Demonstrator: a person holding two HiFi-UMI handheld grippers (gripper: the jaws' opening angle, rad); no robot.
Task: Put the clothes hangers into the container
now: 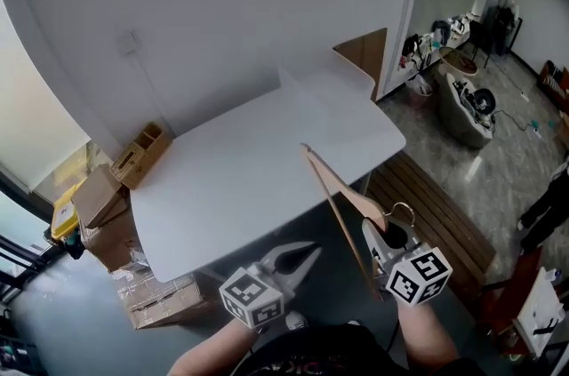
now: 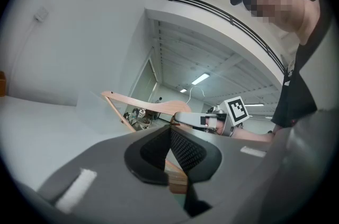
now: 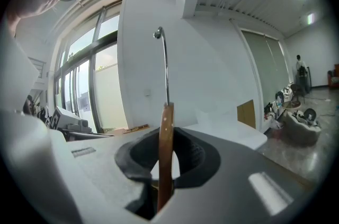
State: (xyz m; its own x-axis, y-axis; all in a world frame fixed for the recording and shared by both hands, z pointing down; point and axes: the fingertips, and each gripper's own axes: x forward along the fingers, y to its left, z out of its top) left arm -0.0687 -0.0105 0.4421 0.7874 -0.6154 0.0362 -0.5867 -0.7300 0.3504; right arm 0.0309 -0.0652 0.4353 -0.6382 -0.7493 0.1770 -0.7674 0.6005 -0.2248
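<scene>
My right gripper [image 1: 378, 232] is shut on a wooden clothes hanger [image 1: 342, 192] near its neck, off the table's near right edge. Its metal hook [image 1: 404, 210] curls beside the jaws. In the right gripper view the hanger's neck [image 3: 165, 138] stands upright between the pads, and the hook [image 3: 163, 59] rises above. My left gripper [image 1: 307, 254] floats to the left of the hanger, apart from it, jaws shut and empty. A faint clear container [image 1: 324, 90] sits at the far right corner of the white table [image 1: 240, 179]. The left gripper view shows the hanger [image 2: 143, 106] and the right gripper [image 2: 212, 121] holding it.
Cardboard boxes [image 1: 102, 210] and a wooden organiser [image 1: 142, 154] stand left of the table. A slatted wooden bench [image 1: 440, 219] lies to its right. A wooden panel [image 1: 364, 54] leans at the back wall. A person [image 1: 551, 205] stands at the far right.
</scene>
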